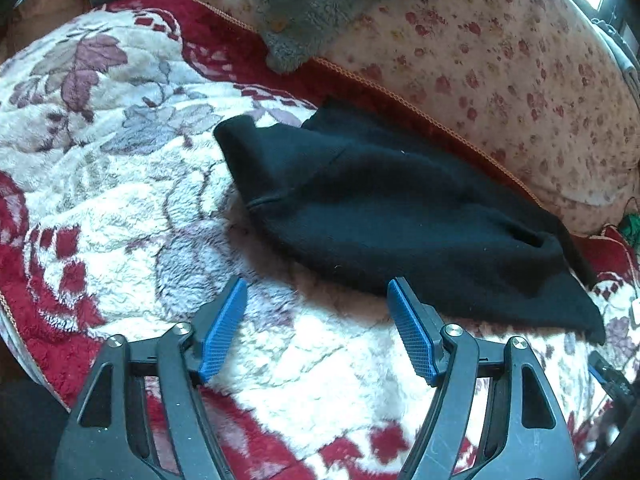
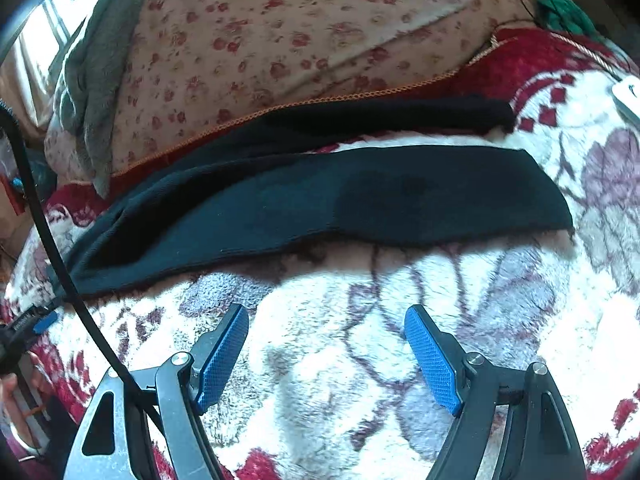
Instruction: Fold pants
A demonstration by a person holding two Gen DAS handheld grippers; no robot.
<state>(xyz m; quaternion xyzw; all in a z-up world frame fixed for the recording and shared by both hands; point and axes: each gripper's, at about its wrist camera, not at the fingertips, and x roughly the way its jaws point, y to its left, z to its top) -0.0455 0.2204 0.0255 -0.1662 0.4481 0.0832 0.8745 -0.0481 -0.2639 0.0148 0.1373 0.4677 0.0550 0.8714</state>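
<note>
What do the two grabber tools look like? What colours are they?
Both the left gripper and the right gripper have black frames with cut-out holes and shiny silver bolts. Each has two flat fingers with bright blue, bumpy pads. A thin black cable runs past the right one.

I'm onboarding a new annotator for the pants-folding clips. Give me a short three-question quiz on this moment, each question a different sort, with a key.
1. True or false: the left gripper is clamped on the black pants.
2. Multiple choice: the pants lie on
A. a bare wooden table
B. a fleecy red-and-white floral blanket
C. a tiled floor
3. Fill in: beyond the pants, resting on the spotted bedding, lies a fuzzy ______-coloured cloth.

Key
1. False: both it and the right gripper stand open over the blanket, short of the pants.
2. B
3. Grey
</note>
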